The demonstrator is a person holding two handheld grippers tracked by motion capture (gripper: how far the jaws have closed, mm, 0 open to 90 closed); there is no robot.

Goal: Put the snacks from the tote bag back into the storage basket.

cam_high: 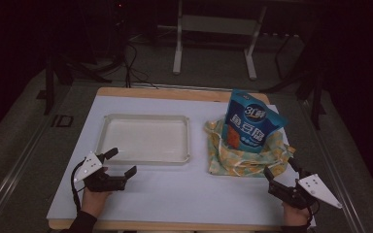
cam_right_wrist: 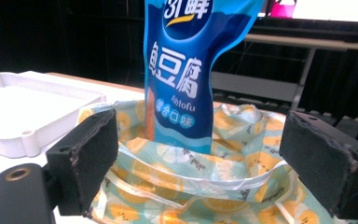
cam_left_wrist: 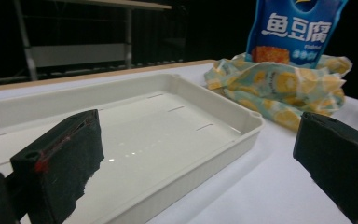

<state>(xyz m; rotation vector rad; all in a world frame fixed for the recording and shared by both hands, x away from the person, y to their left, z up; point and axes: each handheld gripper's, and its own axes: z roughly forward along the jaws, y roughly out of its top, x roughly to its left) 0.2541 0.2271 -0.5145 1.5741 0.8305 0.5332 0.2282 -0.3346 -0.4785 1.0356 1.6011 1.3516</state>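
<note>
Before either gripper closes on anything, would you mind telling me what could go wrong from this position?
1. The tall blue snack pouch stands upright in the loose lemon-print cloth bag; a nudge from the open right gripper could topple it.
2. That gripper may pinch soft fabric instead of the pouch and drag the bag across the white table.
3. The open left gripper sits beside the shallow white plastic tray and could knock its rim.
</note>
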